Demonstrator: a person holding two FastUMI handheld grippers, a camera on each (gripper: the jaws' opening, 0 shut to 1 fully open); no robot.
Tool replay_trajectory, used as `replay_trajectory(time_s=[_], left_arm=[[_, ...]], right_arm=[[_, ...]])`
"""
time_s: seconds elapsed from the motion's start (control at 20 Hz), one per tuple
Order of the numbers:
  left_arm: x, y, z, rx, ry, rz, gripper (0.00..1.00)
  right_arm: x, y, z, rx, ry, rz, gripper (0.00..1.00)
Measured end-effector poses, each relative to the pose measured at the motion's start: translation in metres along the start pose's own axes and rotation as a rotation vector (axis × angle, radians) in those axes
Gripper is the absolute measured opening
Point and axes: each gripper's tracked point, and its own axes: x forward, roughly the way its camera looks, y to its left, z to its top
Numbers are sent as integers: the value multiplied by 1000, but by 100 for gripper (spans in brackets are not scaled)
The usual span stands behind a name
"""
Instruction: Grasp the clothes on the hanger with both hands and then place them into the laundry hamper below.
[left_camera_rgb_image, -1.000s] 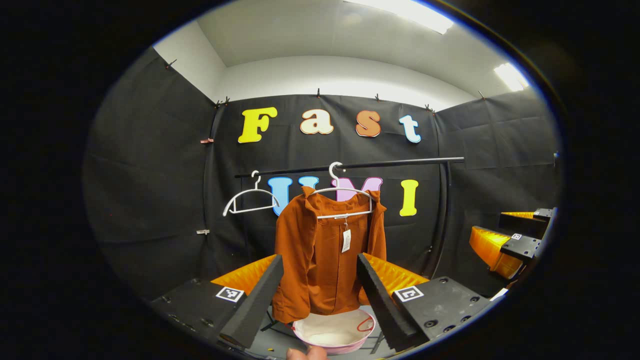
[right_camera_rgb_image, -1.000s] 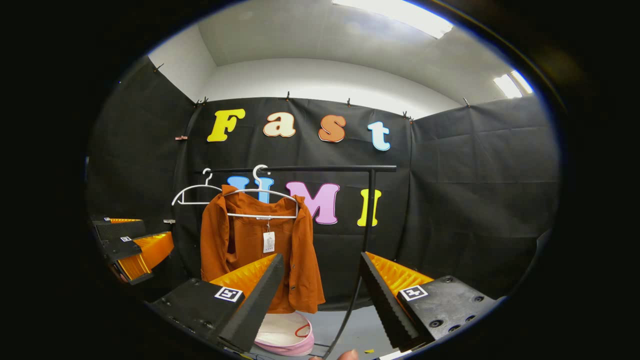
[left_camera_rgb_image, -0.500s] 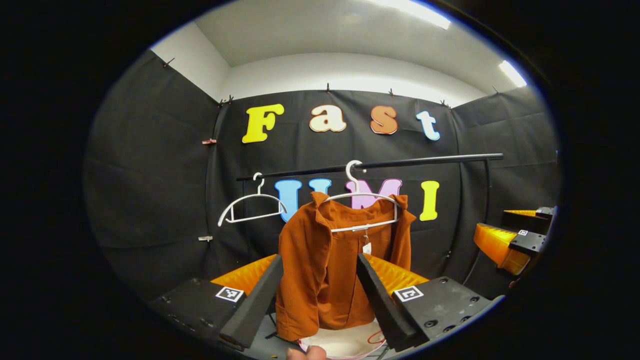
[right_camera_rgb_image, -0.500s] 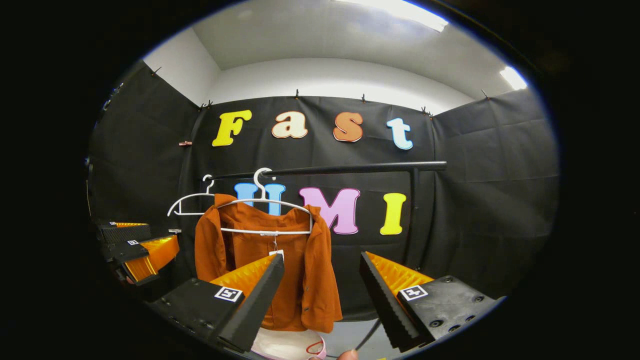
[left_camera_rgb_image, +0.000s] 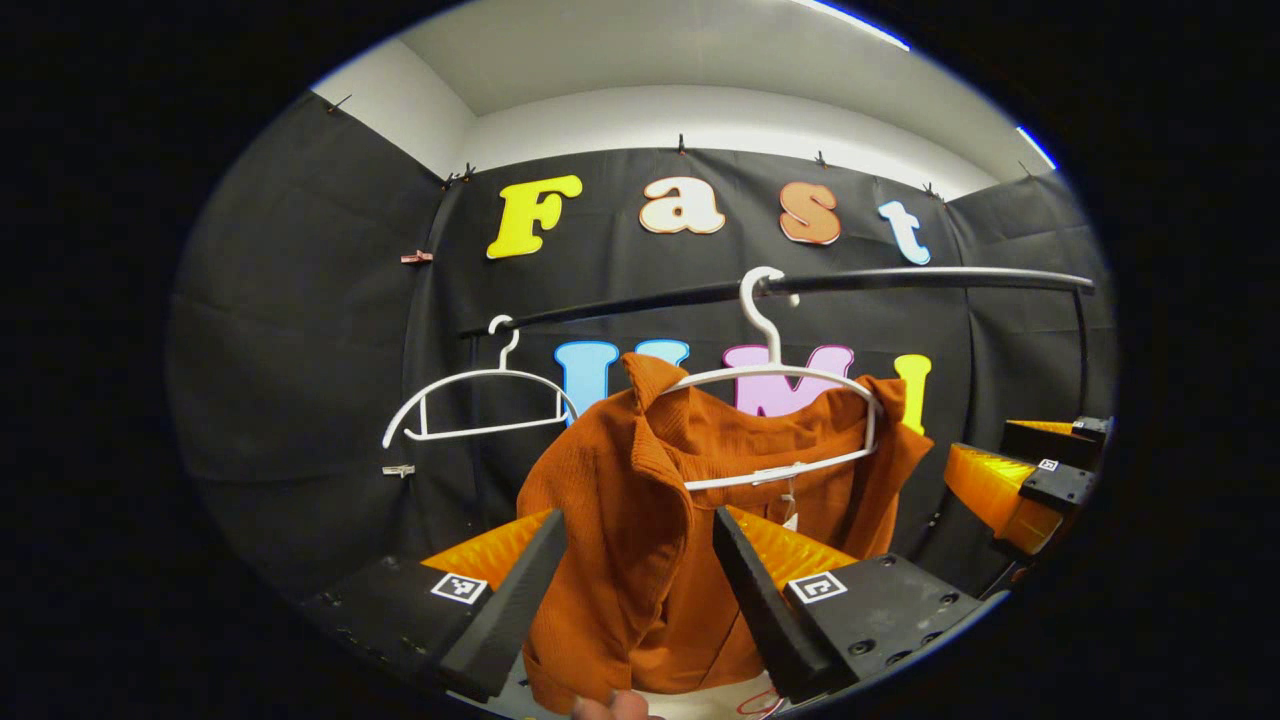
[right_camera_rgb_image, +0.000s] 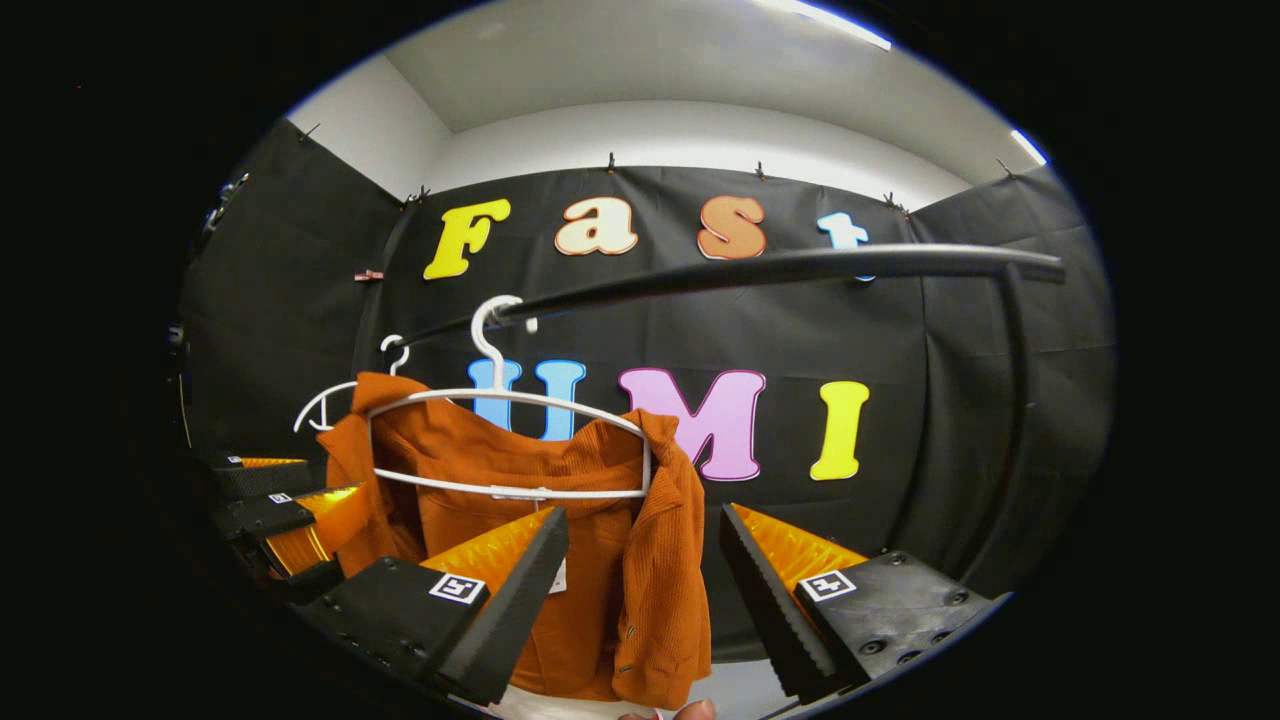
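Here, in the left gripper view, the left gripper (left_camera_rgb_image: 640, 590) has its fingers spread apart, holding nothing. Between them hangs one rust-orange shirt (left_camera_rgb_image: 640, 520), draped on a white hanger (left_camera_rgb_image: 775, 400) that hooks over a black rail (left_camera_rgb_image: 900, 282). A second hanger (left_camera_rgb_image: 470, 400) hangs bare farther along the rail, so two hangers and one garment. The shirt looks light, soft and floppy (ribbed cloth, likely to sag and slide once freed), so the shoulders, where the fabric bunches over the hanger's arms, seem the best places to pinch. At the right edge the other gripper (left_camera_rgb_image: 1030, 480) waits near the shirt's far shoulder. A sliver of the pale hamper (left_camera_rgb_image: 700, 705) shows below the hem.

In the right gripper view, the right gripper (right_camera_rgb_image: 640, 590) is likewise spread wide and empty. The shirt (right_camera_rgb_image: 640, 560) hangs just ahead, its nearer shoulder close to the gap between the fingers, not yet touched. The left gripper (right_camera_rgb_image: 290, 510) sits beside the far shoulder.
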Motion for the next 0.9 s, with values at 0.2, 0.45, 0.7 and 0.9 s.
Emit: replay_trajectory(time_s=[0.2,0.45,0.7,0.9], left_arm=[[31,8,-13,20,9,39,94],[50,15,-15,43,-4,56,91],[64,29,-19,32,21,97,65],[68,27,-22,25,42,73,13]], right_arm=[[44,-2,-32,29,37,6,98],[87,-3,-43,143,15,23,98],[121,-6,-69,284,115,40,48],[126,-10,-81,384,206,90,11]])
